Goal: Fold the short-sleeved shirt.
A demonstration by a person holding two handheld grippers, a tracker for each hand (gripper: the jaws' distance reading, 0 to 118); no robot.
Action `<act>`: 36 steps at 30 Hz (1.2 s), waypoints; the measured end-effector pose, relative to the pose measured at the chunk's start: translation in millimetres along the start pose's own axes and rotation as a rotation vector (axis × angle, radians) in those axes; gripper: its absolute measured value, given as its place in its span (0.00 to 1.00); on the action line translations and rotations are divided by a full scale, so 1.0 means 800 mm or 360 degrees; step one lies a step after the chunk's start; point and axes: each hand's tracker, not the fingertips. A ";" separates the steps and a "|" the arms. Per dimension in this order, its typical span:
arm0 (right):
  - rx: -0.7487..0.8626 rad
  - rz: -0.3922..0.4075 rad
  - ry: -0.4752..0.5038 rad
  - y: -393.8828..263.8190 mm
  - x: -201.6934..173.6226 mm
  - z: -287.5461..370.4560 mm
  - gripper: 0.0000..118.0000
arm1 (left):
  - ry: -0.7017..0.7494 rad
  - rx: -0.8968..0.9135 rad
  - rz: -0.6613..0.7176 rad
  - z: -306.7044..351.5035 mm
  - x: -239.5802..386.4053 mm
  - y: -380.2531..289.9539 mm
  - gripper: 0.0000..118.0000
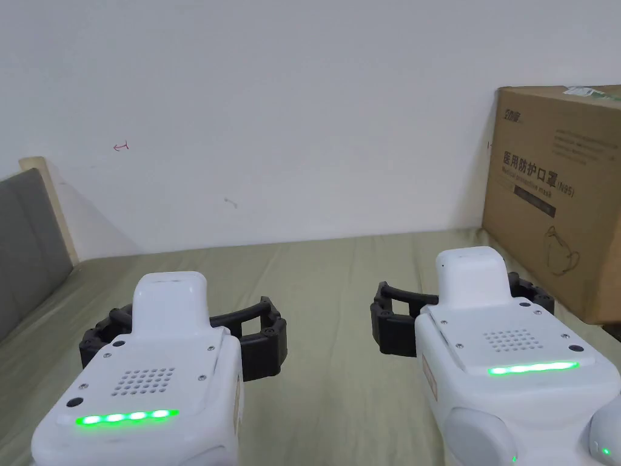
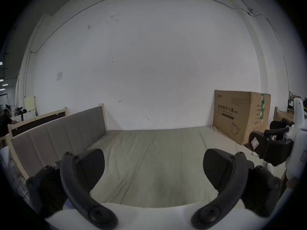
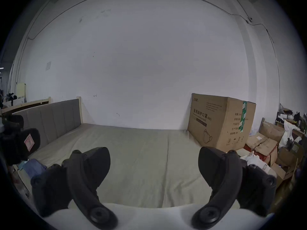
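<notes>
Head view: both claws, left (image 1: 182,330) and right (image 1: 464,309), agape above bed sheet (image 1: 330,303)

Even, soft light, no glare; head view sharp. Gripper views dimmer, fisheye-bent w/ black corners, claws' near parts blurred.

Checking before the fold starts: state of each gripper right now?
Left gripper: open, jaws spread wide, holding nothing, above the bed sheet.
Right gripper: open, jaws spread wide, holding nothing.
</notes>
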 end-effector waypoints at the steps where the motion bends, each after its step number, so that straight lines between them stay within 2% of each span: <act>1: -0.0006 0.0002 0.0002 0.000 0.000 -0.003 0.93 | -0.0019 -0.0025 0.0006 -0.002 0.000 -0.001 1.00; 6: -0.0015 0.0045 0.0036 -0.005 -0.001 -0.001 0.97 | -0.0108 -0.0037 0.0093 -0.005 -0.002 -0.005 1.00; 8: -0.0017 0.0050 0.0042 -0.007 -0.001 -0.001 0.97 | -0.0104 -0.0034 0.0074 -0.007 -0.002 -0.006 1.00; 12: -0.0024 0.0042 0.0027 -0.012 0.001 -0.002 0.97 | -0.0153 -0.0092 0.0180 -0.012 -0.011 -0.001 1.00; 16: -0.0042 0.0014 0.0035 -0.014 0.005 -0.002 0.97 | -0.0095 -0.0042 0.0122 -0.006 -0.007 -0.001 1.00; 20: -0.0067 0.0033 0.0009 -0.018 0.006 -0.005 0.97 | -0.0068 0.0001 0.0188 -0.002 -0.010 0.000 1.00; 24: -0.0082 0.0034 0.0009 -0.022 0.009 -0.005 0.97 | -0.0083 -0.0014 0.0085 -0.001 -0.008 0.001 1.00; 36: -0.0129 0.0073 -0.0015 -0.031 0.015 -0.006 0.97 | -0.0064 0.0007 -0.0008 0.005 0.004 -0.012 1.00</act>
